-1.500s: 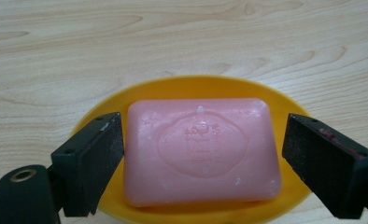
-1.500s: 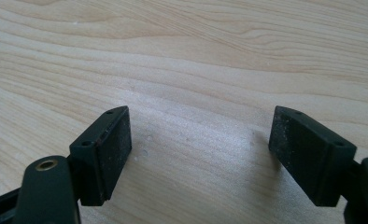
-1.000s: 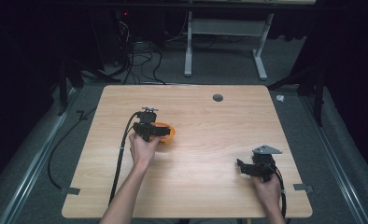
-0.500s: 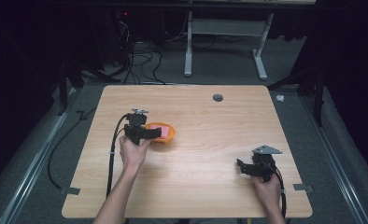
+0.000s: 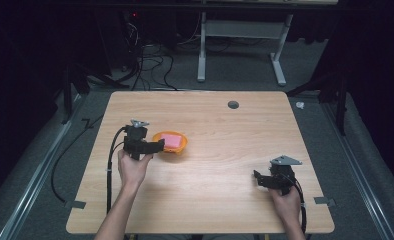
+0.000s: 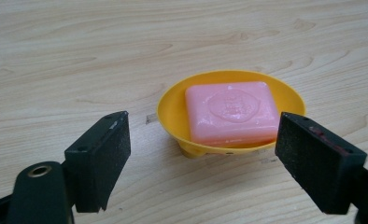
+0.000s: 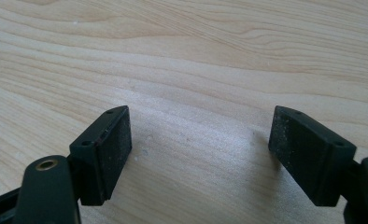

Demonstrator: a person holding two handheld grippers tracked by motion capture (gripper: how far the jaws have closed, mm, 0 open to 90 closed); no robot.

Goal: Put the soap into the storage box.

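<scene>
The left gripper [image 5: 157, 145] is held low over the table [image 5: 215, 200] with its jaws spread wide and nothing between them. Seen along those jaws in the left gripper view, the pads stand well apart, one at each lower corner, and a yellow dish [image 6: 173, 109] sits just ahead of them, nearer the jaw on that view's right than the other. A pink bar of soap [image 6: 231, 111] lies flat inside the dish, stamped with a round mark on its top face. From the high view the dish [image 5: 181, 149] is just beside the jaw tips — close, but not touched — and the soap [image 5: 170, 140] shows as a pink patch in its middle. The person's left hand [image 5: 133, 167] grips the tool from behind, and a black cable [image 5: 111, 165] trails back from it toward the near edge.

The right gripper [image 5: 257, 177] is well apart from the dish, toward the person's near right corner of the table. Its jaws are also released and wide apart — in the right gripper view there is bare wood grain between the two pads. The right hand [image 5: 286, 200] holds it, with a grey three-cornered plate [image 5: 285, 160] on top.
</scene>
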